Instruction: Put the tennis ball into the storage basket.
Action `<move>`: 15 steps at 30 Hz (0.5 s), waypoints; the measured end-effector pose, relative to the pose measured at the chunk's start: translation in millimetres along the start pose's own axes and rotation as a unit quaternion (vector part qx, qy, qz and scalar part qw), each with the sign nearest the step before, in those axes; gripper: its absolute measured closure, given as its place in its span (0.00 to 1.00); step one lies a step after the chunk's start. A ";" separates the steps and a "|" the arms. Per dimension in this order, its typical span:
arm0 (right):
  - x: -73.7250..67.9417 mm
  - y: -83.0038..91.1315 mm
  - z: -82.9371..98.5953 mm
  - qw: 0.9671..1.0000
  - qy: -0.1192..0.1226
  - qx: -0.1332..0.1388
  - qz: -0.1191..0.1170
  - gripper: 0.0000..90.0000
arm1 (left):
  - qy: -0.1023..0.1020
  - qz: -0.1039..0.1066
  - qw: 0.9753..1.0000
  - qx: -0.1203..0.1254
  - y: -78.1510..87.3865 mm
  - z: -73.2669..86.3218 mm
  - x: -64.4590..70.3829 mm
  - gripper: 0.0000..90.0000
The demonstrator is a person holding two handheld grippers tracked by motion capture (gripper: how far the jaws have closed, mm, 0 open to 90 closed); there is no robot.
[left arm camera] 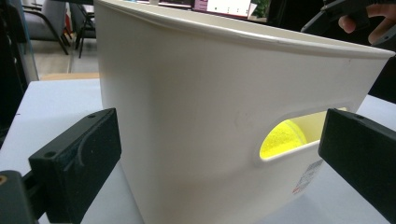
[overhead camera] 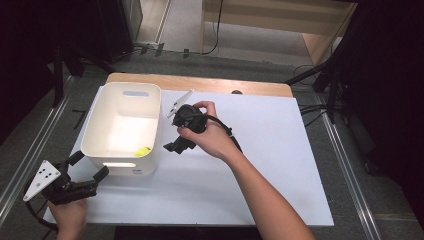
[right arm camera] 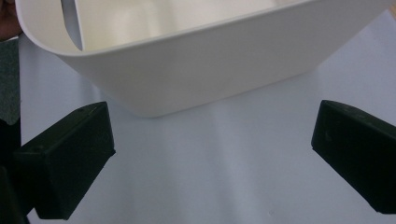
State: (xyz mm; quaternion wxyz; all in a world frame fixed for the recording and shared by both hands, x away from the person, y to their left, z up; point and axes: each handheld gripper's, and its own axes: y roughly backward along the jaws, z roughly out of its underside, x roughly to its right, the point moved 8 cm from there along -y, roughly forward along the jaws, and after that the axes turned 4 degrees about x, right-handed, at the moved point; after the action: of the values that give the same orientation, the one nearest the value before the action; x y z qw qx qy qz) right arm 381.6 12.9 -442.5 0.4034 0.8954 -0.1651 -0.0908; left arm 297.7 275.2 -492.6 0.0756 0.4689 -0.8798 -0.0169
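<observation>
Here | white bin (left arm camera: 196,116) | label (left arm camera: 308,177) unreadable | both grippers' fingers apart, empty

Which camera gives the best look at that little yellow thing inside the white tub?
The high view: it looks down into the white tub and shows the yellow thing lying in the near right corner. The left gripper view catches a yellow patch through the handle slot. The right gripper view shows the tub's wall and bare inside.

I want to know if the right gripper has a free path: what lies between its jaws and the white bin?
Nothing: in the right gripper view only bare white table lies between the open right gripper and the white bin.
</observation>
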 end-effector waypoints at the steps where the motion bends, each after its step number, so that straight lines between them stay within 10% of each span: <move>1: 0.9 0.7 2.0 1.000 0.000 0.001 -0.001 0.00 | 0.000 0.000 1.000 0.000 0.0 0.0 0.0 0.00; 15: 13.5 11.1 33.1 0.999 -0.024 0.010 0.023 0.00 | -0.002 0.000 1.000 -0.001 0.0 0.3 0.2 0.00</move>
State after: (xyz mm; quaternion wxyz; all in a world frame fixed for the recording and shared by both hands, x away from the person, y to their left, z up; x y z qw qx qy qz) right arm 381.9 -21.9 -456.3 0.3928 0.8927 -0.1963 -0.1011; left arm 297.6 275.1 -492.9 0.0744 0.4686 -0.8801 -0.0191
